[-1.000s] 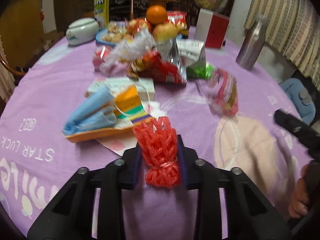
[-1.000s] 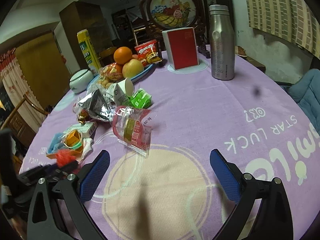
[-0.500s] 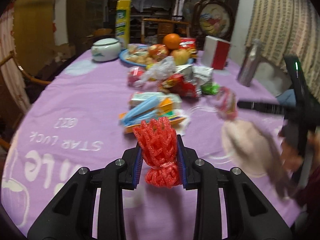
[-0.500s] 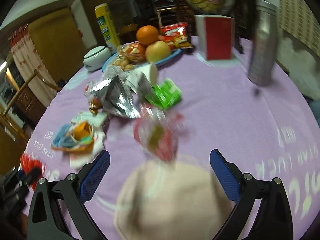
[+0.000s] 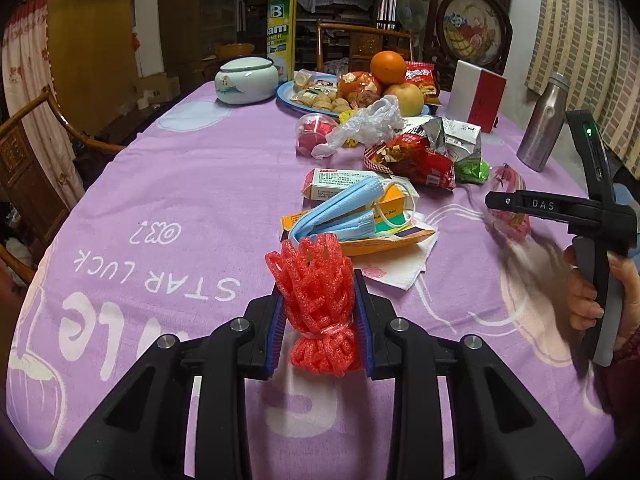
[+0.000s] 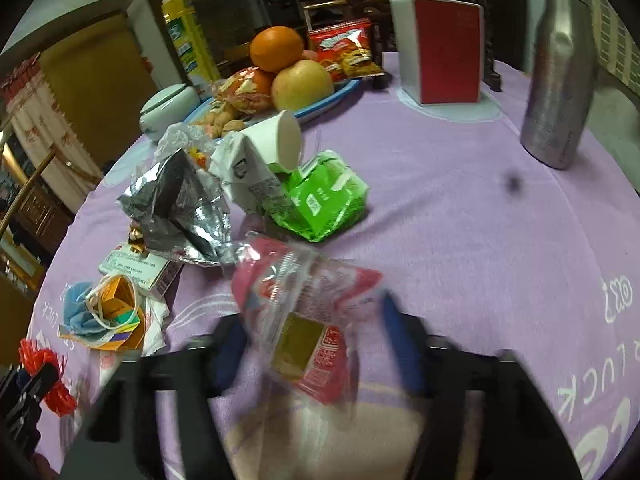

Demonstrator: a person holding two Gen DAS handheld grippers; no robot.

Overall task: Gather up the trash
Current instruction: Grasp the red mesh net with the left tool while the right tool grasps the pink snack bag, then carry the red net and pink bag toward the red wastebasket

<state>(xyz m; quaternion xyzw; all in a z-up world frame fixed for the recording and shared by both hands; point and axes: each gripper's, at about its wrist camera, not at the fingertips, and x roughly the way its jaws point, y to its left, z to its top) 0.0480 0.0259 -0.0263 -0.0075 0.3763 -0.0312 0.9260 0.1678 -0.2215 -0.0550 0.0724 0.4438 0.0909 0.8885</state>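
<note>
**Left tongs carry red netting, right tongs closing around a wrapper**

My left tongs (image 5: 320,320) are clamped on the red foam netting (image 5: 316,292), both blue pads pressed into its sides, holding it above the purple bench (image 5: 180,184). At about one o'clock from them lies the blue face mask (image 5: 340,212) on a flattened orange carton (image 5: 384,236).

My right tongs (image 6: 316,344) are blurred in their own view. Their jaws have just been closing, and the clear red-printed wrapper (image 6: 308,320) sits between the blue fingers (image 6: 400,344); I cannot tell whether the pads press on it yet. Beyond it, toward twelve o'clock, lie the green packet (image 6: 324,200) and, at eleven o'clock, the silver foil bag (image 6: 180,208). The steel bottle (image 6: 560,76) stands at two o'clock. In the left view, a hand (image 5: 592,292) grips the right tool's handle at three o'clock.
</note>
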